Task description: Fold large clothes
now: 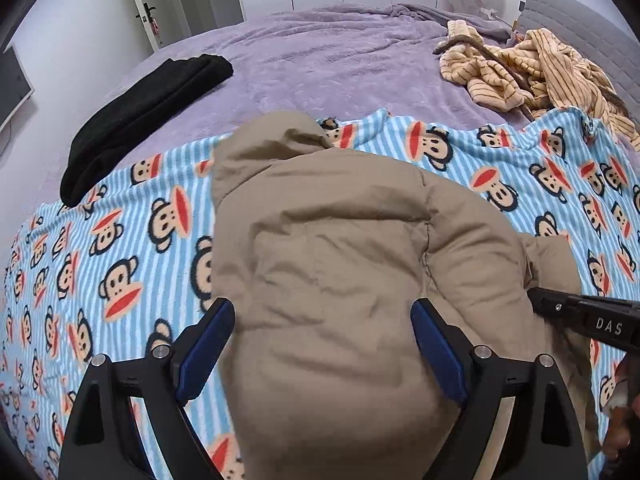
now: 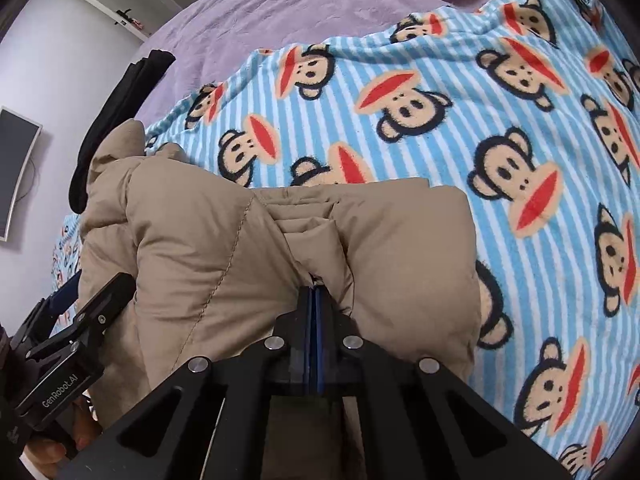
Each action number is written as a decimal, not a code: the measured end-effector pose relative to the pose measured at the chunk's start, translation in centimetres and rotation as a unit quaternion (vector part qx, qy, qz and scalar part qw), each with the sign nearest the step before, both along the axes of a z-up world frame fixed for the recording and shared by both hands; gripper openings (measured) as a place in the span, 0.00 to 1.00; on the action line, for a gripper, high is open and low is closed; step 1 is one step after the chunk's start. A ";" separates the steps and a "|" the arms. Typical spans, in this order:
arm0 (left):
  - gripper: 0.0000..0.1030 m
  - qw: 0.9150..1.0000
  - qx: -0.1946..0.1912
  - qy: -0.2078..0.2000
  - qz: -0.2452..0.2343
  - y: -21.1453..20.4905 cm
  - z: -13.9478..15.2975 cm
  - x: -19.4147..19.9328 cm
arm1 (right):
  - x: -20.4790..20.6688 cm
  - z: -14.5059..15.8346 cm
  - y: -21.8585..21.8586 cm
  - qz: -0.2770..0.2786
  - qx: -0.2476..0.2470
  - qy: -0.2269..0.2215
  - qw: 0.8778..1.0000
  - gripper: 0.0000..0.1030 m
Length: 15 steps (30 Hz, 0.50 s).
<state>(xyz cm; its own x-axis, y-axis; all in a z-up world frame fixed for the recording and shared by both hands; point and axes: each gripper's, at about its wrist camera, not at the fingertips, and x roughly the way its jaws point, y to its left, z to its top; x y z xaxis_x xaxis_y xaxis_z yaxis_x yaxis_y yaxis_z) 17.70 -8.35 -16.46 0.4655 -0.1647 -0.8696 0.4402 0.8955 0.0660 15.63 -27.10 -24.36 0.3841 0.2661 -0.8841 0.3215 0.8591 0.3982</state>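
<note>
Bright, even indoor light, soft shadows, sharp centre, strong fisheye bending and dark corners.

Two grippers are showing: the left gripper [image 1: 322, 322] and the right gripper [image 2: 313, 296]. One tan puffer jacket [image 1: 340, 248] is lying under and between them. One blue-and-white striped monkey-print blanket [image 1: 120, 240] is spreading out around both grippers. One black folded garment [image 1: 144, 120] is lying beyond the left gripper, off to its left. One heap of yellow striped fleece clothing [image 1: 532, 72] is sitting far ahead, to the right of both grippers. One purple bedspread [image 1: 320, 60] is stretching beyond everything. One wall-mounted screen [image 2: 16, 172] is hanging far to the left of the right gripper.
</note>
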 end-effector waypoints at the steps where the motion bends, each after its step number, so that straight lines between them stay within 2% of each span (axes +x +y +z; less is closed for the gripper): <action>1: 0.87 1.000 0.000 -0.003 0.002 0.9 0.4 -0.6 | -0.4 0.6 0.1 0.006 0.000 -0.003 1.000 0.00; 5: 0.88 1.000 0.003 -0.004 0.014 4.3 1.3 -3.9 | -2.9 3.1 0.8 0.039 -0.012 -0.017 0.999 0.04; 8: 0.87 1.000 0.001 0.014 0.028 6.2 1.1 -6.2 | -5.4 4.3 1.5 0.055 -0.015 -0.022 0.998 0.04; 15: 0.88 0.998 0.001 0.049 0.042 7.9 -0.9 -9.6 | -11.3 6.5 2.6 0.053 -0.011 -0.037 0.998 0.05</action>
